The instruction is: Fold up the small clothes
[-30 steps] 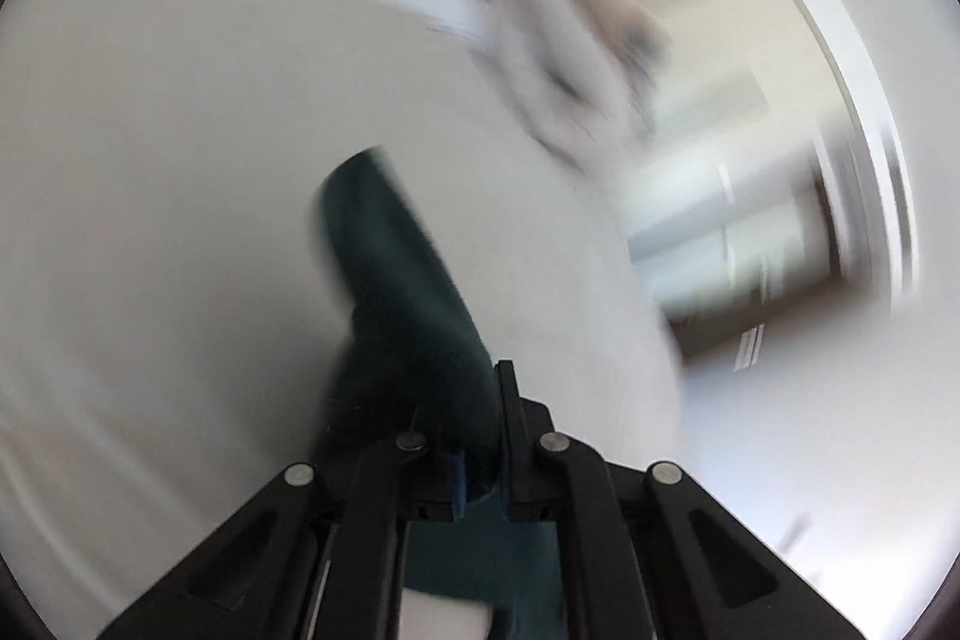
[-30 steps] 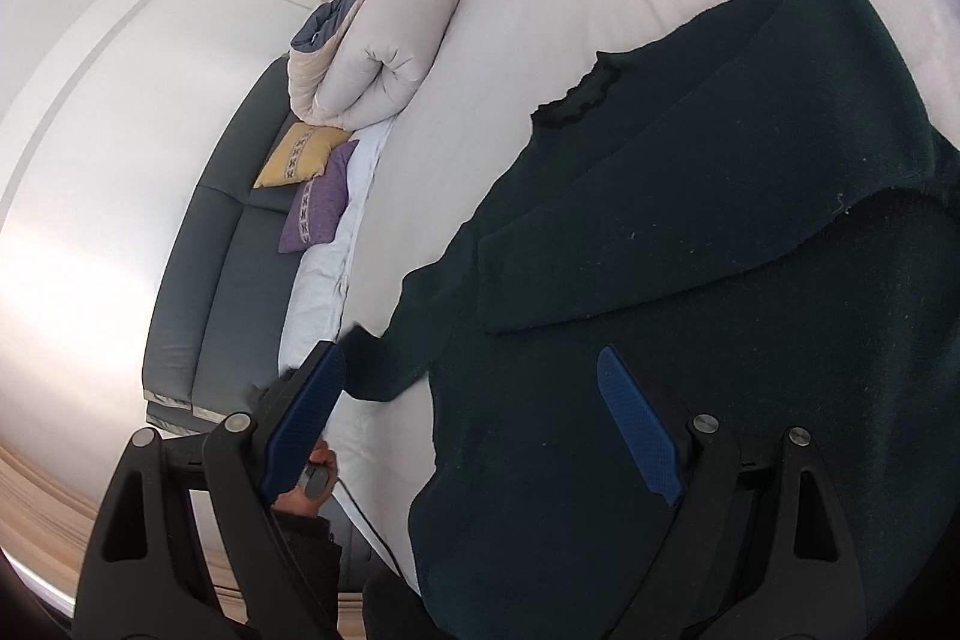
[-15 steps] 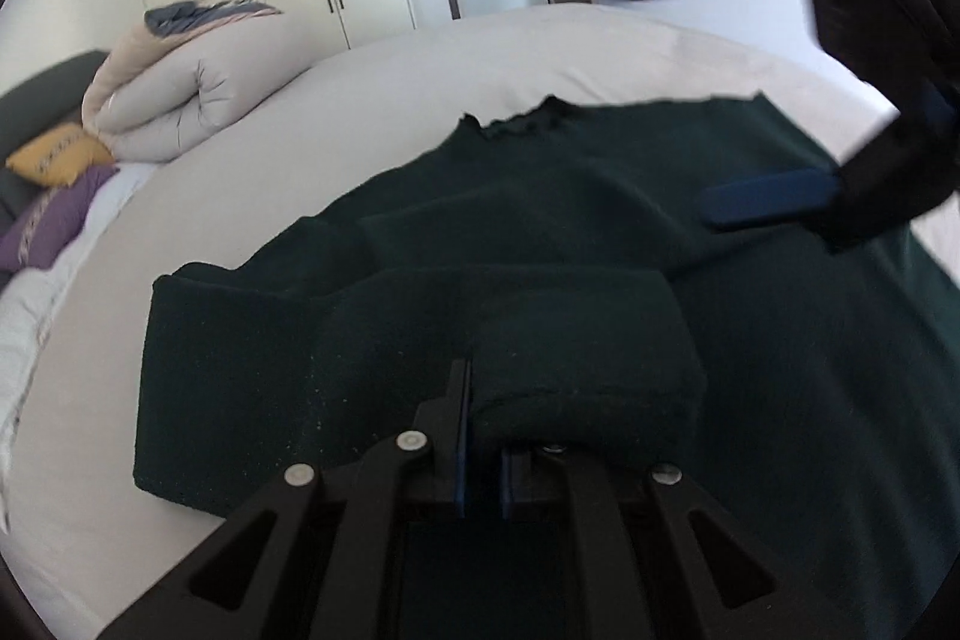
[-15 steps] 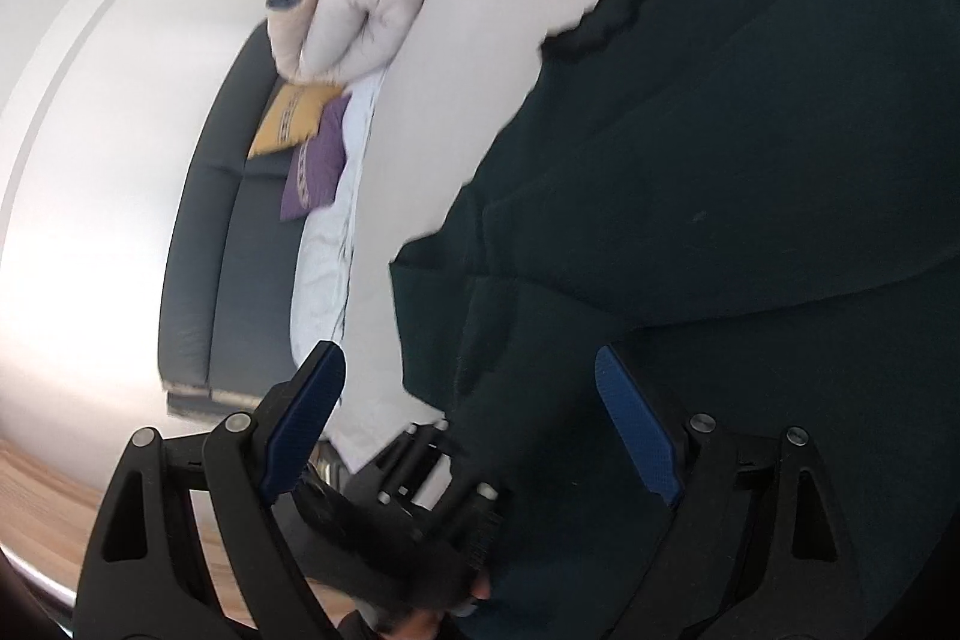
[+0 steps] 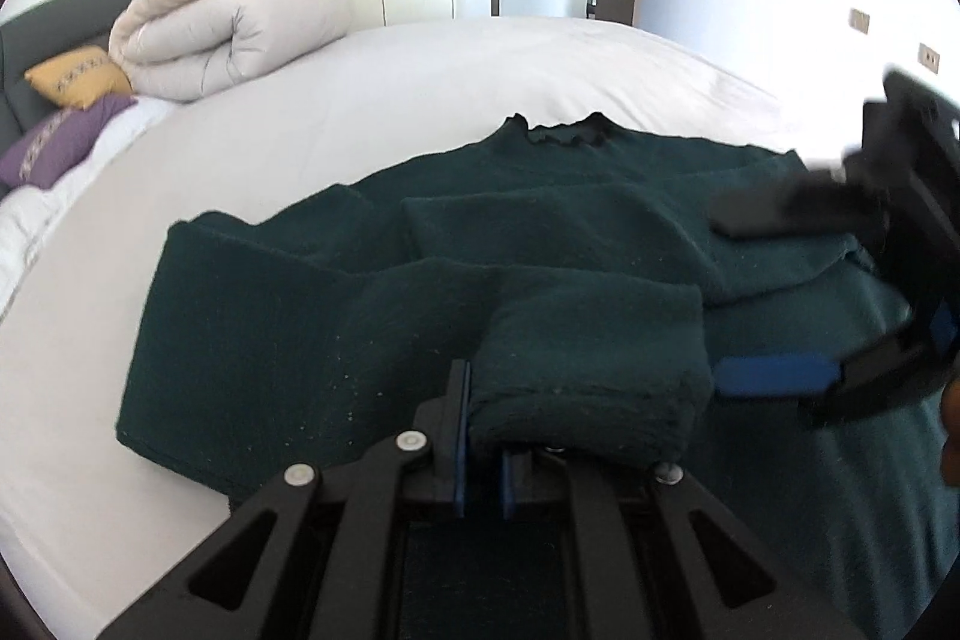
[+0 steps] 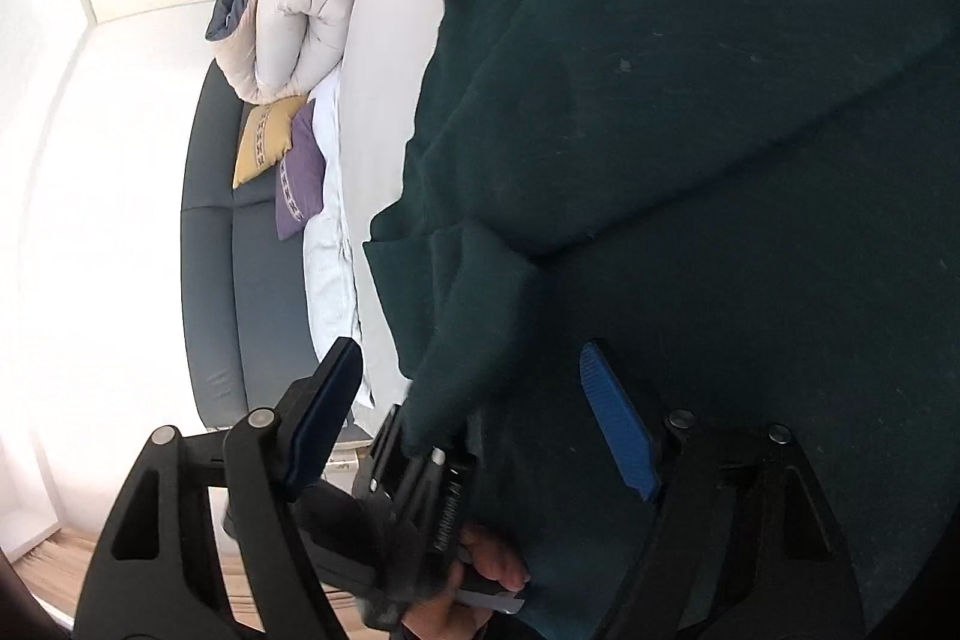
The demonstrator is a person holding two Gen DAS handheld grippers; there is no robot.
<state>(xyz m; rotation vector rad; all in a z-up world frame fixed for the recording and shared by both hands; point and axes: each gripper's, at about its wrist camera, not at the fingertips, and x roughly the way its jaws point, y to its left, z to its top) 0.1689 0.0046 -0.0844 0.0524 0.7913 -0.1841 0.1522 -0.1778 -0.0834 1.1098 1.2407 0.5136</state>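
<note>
Bed (image 5: 420, 100): white sheet, wide and flat; the work is carried on it. No containers are seen in either view.

Rolled duvet (image 5: 228, 34) and two cushions, yellow (image 5: 81, 76) and purple (image 5: 60, 148), are noted at the head end, well apart from the work.

Dark green sweater (image 5: 540, 220): laid flat on the bed, frilled collar (image 5: 564, 133) at the far side from the left claw, hem toward the camera. Long axis of the body is judged to run straight away from the left claw, collar to hem.

Sleeve (image 5: 588, 358): one sleeve is seen drawn in over the body, its cuff end lifted off the cloth.

Left claw (image 5: 480, 460): clamped onto the sleeve cuff, blue pads nearly together with knit between them. It is the nearer claw to the sleeve.

Right claw (image 6: 474, 418): spread wide, nothing between its pads; hovering over the sweater body just right of the held cuff, with the left claw visible below it in the right wrist view.

Judgement: the coming move is taken to be laying the cuff down across the body. Sleeve must land square to the collar-hem axis.
</note>
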